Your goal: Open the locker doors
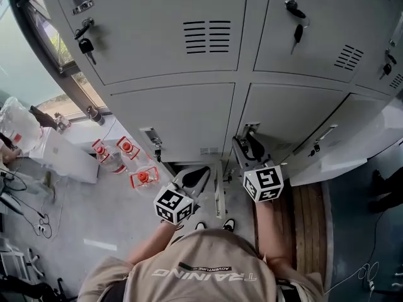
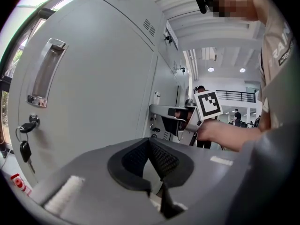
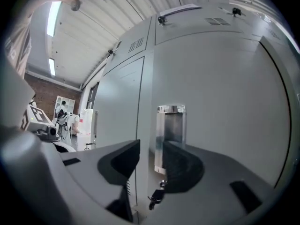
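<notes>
— Now, the door (image 3: 225,102): where's its handle (image 3: 171,137)?
— Lower row, dead ahead of my right gripper (image 3: 151,150), just past the tips. Long axis upright. Jaws wide, either side of its line, not touching. Right hand is nearer.
— Looks?
— Grey steel door, looks closed. Chrome recessed pull, key (image 3: 157,196) hanging under it.
— Left gripper (image 2: 152,170)?
— Jaws together, empty, off by the neighbouring door (image 2: 103,88).

The person wears a khaki short-sleeved shirt (image 1: 201,279) with white "TRAINING" lettering, and dark shoes (image 1: 230,224) with white trim. The left claw (image 1: 198,173) and right claw (image 1: 247,142) are grey with black ribbed pads (image 2: 164,161), each bearing a white cube (image 1: 173,205) with black square markers.
</notes>
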Tool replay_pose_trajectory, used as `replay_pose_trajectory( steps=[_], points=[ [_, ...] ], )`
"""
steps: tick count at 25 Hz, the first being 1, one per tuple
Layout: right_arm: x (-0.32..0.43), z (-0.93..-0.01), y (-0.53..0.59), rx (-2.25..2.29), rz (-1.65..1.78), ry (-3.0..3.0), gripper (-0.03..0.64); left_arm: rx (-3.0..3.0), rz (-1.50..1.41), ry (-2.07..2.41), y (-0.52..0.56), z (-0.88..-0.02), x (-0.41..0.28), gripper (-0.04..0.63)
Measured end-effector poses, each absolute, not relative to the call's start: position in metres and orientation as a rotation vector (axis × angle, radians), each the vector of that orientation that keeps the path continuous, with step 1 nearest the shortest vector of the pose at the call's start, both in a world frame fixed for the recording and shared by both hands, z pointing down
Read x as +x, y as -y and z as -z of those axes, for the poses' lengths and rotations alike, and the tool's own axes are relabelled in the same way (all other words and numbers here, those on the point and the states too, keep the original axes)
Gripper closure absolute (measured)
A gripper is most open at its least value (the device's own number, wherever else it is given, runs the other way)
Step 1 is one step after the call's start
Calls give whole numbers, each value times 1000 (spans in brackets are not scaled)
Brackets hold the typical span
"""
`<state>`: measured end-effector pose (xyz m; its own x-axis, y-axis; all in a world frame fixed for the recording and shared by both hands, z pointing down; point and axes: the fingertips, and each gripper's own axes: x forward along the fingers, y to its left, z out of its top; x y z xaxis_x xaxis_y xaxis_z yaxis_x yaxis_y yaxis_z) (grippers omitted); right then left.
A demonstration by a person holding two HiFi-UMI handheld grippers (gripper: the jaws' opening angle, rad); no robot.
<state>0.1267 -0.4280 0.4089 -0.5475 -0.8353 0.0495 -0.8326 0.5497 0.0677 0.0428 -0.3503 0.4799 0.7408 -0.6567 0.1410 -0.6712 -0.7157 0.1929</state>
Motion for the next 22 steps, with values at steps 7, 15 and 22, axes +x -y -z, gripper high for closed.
replay_pose_trajectory(
  steps=[7, 15, 22],
  points=[
    [135, -410, 396, 1506, 100, 2697, 499, 2716, -88, 999, 349, -485, 46, 588],
    [175, -413, 326, 1661, 101, 2554, 499, 2825, -133, 767, 331, -478, 83, 588],
    [233, -413, 265, 1854, 77, 2421, 499, 2854, -138, 604, 310, -483, 128, 588]
  ],
)
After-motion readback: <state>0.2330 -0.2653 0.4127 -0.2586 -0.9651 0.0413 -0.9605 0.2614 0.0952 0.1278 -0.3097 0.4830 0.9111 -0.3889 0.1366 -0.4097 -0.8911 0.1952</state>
